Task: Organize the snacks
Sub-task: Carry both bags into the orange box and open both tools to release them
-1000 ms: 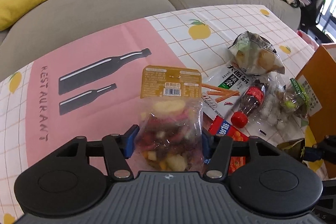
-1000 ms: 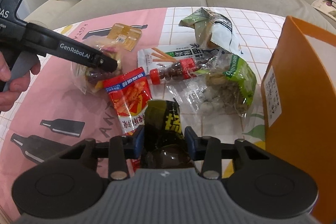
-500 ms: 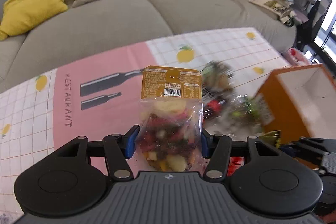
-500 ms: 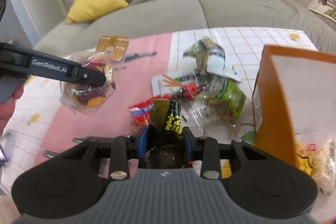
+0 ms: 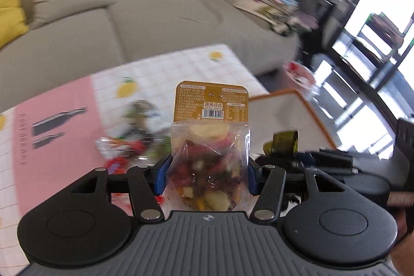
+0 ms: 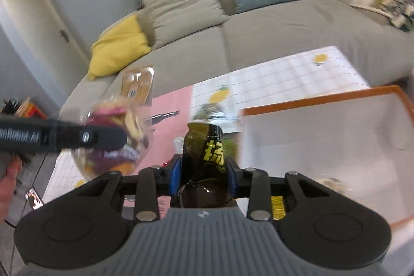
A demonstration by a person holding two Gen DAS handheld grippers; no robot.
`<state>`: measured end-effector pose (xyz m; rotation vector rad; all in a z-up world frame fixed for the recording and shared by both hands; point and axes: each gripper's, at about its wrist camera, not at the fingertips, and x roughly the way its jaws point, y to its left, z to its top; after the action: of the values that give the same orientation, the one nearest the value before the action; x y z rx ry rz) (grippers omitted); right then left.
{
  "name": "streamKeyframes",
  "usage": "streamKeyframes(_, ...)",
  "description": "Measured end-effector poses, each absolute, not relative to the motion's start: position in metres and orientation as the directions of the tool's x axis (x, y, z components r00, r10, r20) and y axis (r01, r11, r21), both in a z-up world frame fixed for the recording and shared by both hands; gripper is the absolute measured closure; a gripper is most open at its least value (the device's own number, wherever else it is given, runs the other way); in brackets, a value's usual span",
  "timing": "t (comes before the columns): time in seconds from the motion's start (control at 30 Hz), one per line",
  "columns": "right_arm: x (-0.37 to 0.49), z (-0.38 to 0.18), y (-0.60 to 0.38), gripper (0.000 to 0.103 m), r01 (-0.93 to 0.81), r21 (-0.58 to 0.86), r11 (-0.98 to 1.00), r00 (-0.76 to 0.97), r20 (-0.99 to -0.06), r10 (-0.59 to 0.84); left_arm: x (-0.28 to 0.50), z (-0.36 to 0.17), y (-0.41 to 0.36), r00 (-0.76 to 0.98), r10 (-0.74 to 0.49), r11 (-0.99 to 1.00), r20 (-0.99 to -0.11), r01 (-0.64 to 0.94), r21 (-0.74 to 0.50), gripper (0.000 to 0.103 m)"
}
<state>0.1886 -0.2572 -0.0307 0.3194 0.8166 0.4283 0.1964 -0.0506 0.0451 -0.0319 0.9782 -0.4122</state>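
**Observer:** What is different from a second ago?

**Me:** A second ago both my grippers were low over the snack pile on the table. Now both are lifted and swung toward the orange-rimmed cardboard box with white inner walls (image 6: pixel 323 136). My left gripper (image 5: pixel 205 177) is clenched on the clear plastic bag of mixed dried fruit with a mustard-yellow card header (image 5: pixel 211 146); the blue pads press its sides and the header stands upright ahead of me. My right gripper (image 6: pixel 203 172) is clamped on the dark glossy packet with yellow characters (image 6: pixel 207 146).

**Observer:** Where do the two packs sit relative to the box?

**Me:** Both hang in the air, off the pink and white checked tablecloth with lemon prints (image 5: pixel 160 74). In the right view the dark packet is just beside the box's near left wall, and the open mouth fills the right half of the view. The fruit bag is further left, not yet over the opening.

**Observer:** So what does that mean for the job?

**Me:** I judge the pick-up finished and the carry nearly done. The remaining loose snacks (image 5: pixel 134 131) are a blur on the cloth, so more trips look likely. Something pale already lies low in the box, too smeared to name.
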Motion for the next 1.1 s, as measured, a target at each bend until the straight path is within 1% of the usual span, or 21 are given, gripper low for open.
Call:
streamKeyframes(0.1, 0.190, -0.030, -0.298, 0.069, -0.172, 0.449, 0.877, 0.610, -0.651, 0.453, 0.211, 0.031, -0.086, 0.404, -0.387, 0.900, -0.829, 0.359, -0.245, 0.039)
streamKeyframes(0.17, 0.191, -0.033, -0.320, 0.069, -0.134, 0.447, 0.885, 0.612, -0.665, 0.428, 0.224, 0.016, -0.110, 0.351, -0.385, 0.892, -0.854, 0.380, -0.246, 0.039)
streamKeyframes(0.3, 0.202, -0.053, -0.353, 0.069, -0.047, 0.464, 0.885, 0.579, -0.709, 0.403, 0.244, -0.016, -0.144, 0.306, -0.303, 0.900, -0.903, 0.405, -0.165, 0.039)
streamKeyframes(0.47, 0.233, -0.079, -0.362, 0.068, -0.003, 0.471, 0.882, 0.517, -0.754, 0.404, 0.265, -0.047, -0.159, 0.261, -0.224, 0.903, -0.939, 0.418, -0.099, 0.039)
streamKeyframes(0.6, 0.262, -0.097, -0.359, 0.068, 0.024, 0.483, 0.875, 0.463, -0.781, 0.419, 0.276, -0.057, -0.168, 0.248, -0.180, 0.896, -0.952, 0.440, -0.056, 0.039)
streamKeyframes(0.77, 0.289, -0.123, -0.350, 0.067, 0.043, 0.447, 0.893, 0.409, -0.824, 0.393, 0.285, -0.058, -0.183, 0.270, -0.141, 0.872, -0.953, 0.490, 0.010, 0.039)
streamKeyframes(1.0, 0.307, -0.143, -0.349, 0.065, 0.051, 0.392, 0.919, 0.357, -0.866, 0.350, 0.295, -0.087, -0.201, 0.236, -0.094, 0.832, -0.967, 0.552, 0.053, 0.039)
streamKeyframes(1.1, 0.313, -0.150, -0.354, 0.065, 0.063, 0.400, 0.914, 0.341, -0.870, 0.357, 0.299, -0.100, -0.200, 0.207, -0.079, 0.833, -0.975, 0.551, 0.050, 0.039)
